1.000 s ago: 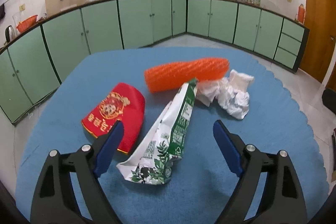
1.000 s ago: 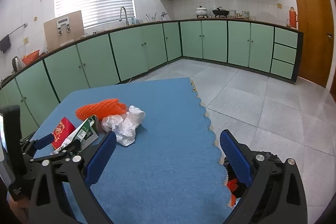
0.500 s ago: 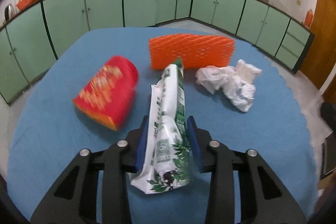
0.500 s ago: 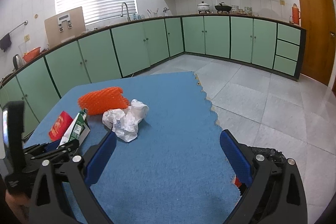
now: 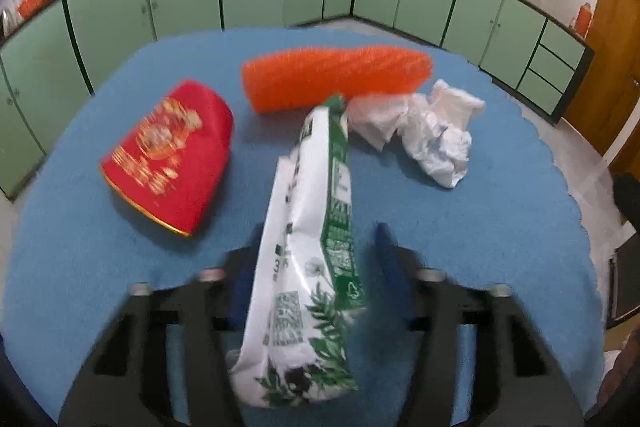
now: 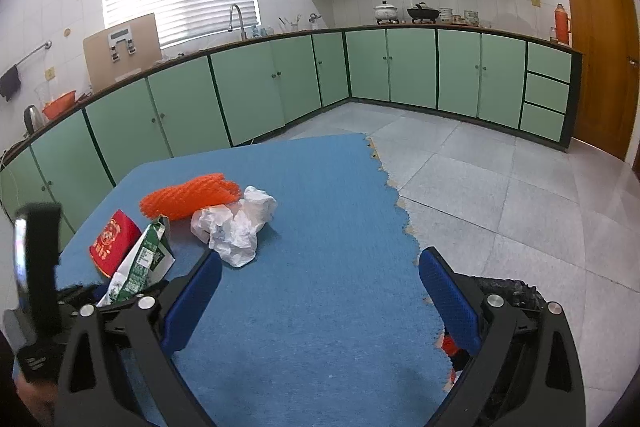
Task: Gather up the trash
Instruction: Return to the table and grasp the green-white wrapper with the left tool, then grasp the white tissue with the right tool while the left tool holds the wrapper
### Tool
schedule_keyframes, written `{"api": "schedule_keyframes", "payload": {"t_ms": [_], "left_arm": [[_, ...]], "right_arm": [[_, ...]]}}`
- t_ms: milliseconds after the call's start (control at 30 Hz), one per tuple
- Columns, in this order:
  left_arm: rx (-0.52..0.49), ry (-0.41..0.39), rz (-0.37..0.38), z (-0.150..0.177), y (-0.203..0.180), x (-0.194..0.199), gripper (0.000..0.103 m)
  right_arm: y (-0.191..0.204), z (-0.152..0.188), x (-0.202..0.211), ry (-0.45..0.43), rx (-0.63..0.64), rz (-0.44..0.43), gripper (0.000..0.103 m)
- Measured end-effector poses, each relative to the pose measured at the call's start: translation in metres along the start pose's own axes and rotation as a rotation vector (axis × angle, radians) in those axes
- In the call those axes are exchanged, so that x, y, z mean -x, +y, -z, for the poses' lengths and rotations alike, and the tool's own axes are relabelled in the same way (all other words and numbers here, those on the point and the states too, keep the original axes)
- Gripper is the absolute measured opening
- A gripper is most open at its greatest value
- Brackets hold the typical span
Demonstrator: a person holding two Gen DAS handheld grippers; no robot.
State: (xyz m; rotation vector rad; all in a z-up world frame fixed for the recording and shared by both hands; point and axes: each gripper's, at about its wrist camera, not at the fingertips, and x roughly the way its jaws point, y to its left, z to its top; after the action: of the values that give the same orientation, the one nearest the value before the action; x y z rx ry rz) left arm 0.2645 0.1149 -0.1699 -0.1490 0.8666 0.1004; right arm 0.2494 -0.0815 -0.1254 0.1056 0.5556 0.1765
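Note:
A crushed white-and-green milk carton [image 5: 312, 247] lies lengthwise between the fingers of my left gripper [image 5: 318, 231], tilted with its far end raised. The jaws are opening, and a strip of table shows between the right pad [image 5: 386, 247] and the carton. In the right wrist view the carton [image 6: 144, 259] leans up out of the left gripper [image 6: 120, 291]. A red paper cup [image 5: 172, 155], an orange foam net [image 5: 336, 75] and crumpled white paper [image 5: 424, 131] lie beyond it. My right gripper [image 6: 320, 259] hangs open over the blue table [image 6: 320, 327], holding nothing.
A black-lined trash bin [image 6: 508, 291] with some red scraps stands on the floor just past the table's right edge, under my right finger. Green kitchen cabinets [image 6: 412, 71] line the walls, with tiled floor [image 6: 500, 179] to the right.
The left jaws closed in from wide onto the carton, then spread a little. The carton's far end rose and the left view tipped downward. The right gripper has not moved.

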Motion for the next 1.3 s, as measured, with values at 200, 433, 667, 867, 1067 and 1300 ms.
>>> {"api": "schedule_keyframes", "payload": {"t_ms": [200,433,667,867,1067,1300], "left_arm": [[0.040,-0.045,0.031,0.004,0.008,0.015,0.038],[0.036,-0.097,0.017,-0.005,0.011,0.030,0.038],[0.061,-0.134,0.010,-0.022,0.022,0.024,0.038],[0.055,-0.145,-0.008,-0.031,0.024,0.014,0.038],[0.069,-0.143,-0.019,-0.033,0.028,0.008,0.038],[0.078,-0.129,-0.012,-0.033,0.027,0.005,0.038]], "right_arm": [[0.001,-0.001,-0.007,0.018,0.007,-0.010,0.094],[0.022,-0.012,-0.029,0.009,0.048,-0.048,0.091],[0.047,-0.022,-0.068,0.014,0.080,-0.060,0.088],[0.056,-0.025,-0.101,0.089,0.088,-0.063,0.087],[0.069,-0.026,-0.133,0.207,0.121,-0.063,0.087],[0.083,-0.020,-0.144,0.296,0.166,-0.164,0.029]]}}
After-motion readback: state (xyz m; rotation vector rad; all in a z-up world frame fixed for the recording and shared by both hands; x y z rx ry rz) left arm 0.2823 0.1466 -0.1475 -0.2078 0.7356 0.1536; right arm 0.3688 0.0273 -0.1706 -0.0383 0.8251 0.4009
